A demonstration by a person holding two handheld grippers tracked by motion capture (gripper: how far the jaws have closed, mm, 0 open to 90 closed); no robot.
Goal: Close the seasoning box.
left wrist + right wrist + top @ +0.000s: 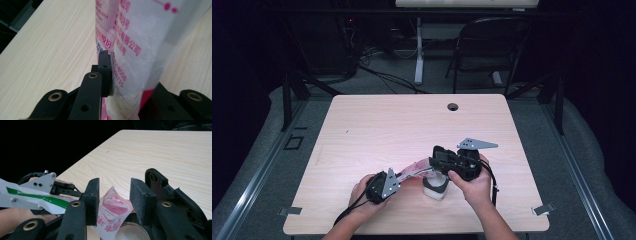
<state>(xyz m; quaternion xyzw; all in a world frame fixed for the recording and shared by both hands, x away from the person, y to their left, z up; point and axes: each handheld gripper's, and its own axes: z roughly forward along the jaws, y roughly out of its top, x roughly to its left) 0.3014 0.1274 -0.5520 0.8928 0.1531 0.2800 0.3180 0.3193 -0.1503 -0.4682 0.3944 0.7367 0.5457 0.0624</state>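
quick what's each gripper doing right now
left gripper: shut on the pink-printed packet.
right gripper: open, fingers either side of the packet's corner, not pressing it.

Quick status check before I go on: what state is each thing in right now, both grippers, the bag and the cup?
Left gripper: shut on the bag, holding it off the table.
Right gripper: open, jaws either side of the bag's corner, not pressing.
Bag: white and pink, corner tipped over the cup.
Cup: upright on the table, white contents inside.
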